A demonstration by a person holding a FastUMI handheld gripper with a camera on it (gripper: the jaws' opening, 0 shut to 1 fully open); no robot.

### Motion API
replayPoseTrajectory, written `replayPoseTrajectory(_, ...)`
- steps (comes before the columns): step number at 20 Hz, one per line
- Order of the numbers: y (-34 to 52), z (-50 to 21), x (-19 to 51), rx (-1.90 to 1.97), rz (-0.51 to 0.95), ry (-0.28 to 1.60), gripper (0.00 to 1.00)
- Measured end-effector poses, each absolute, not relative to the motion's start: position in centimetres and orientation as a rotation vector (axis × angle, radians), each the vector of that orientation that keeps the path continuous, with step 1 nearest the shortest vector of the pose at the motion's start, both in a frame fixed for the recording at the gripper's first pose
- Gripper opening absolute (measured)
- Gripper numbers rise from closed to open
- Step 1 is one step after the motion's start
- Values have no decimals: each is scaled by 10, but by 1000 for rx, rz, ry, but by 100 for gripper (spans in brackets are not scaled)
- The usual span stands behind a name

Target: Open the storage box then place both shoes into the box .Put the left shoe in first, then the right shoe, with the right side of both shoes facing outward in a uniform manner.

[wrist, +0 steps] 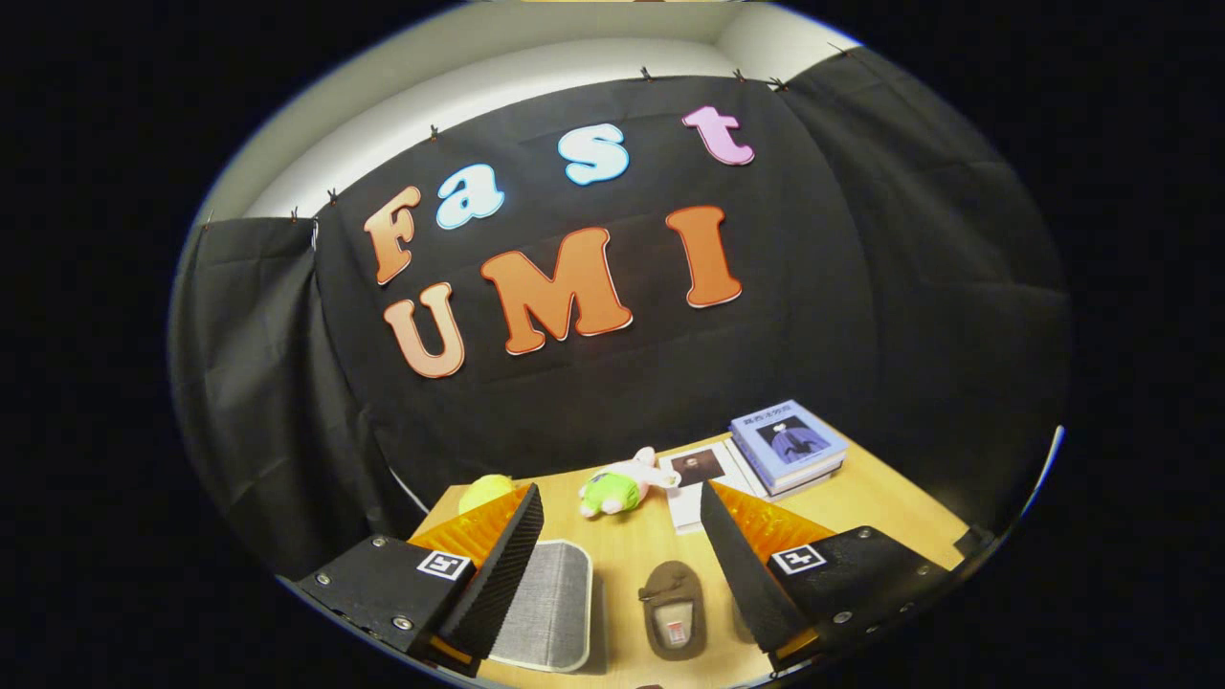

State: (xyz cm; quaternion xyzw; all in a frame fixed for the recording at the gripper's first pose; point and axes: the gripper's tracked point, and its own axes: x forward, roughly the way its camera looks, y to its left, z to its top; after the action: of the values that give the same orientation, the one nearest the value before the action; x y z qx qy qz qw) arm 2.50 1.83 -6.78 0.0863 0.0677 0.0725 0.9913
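Note:
My gripper [622,512] hangs open above the wooden table [890,507], with a wide gap and nothing between its fingers. Below the gap lies a brown shoe [673,608], opening upward, closer to the right finger. Just right of it, a sliver of a second shoe [739,620] shows at the edge of the right finger, mostly hidden. A grey storage box with a white rim [550,603] sits by the left finger, its lid down; the finger covers its left side.
A plush toy in a green outfit [617,488] lies beyond the fingers. A yellow-green ball [486,492] peeks out behind the left finger. A stack of books [787,445] and a flat white booklet [703,478] lie at the back right. Black cloth walls the table.

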Motion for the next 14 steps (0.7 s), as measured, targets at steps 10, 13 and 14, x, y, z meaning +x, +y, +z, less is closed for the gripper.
replayPoseTrajectory(10, 54, -170, 47, 434, 342, 328, 98)
replayPoseTrajectory(13, 63, -204, 47, 496, 389, 412, 98)
replayPoseTrajectory(14, 67, -214, 47, 518, 411, 445, 98)
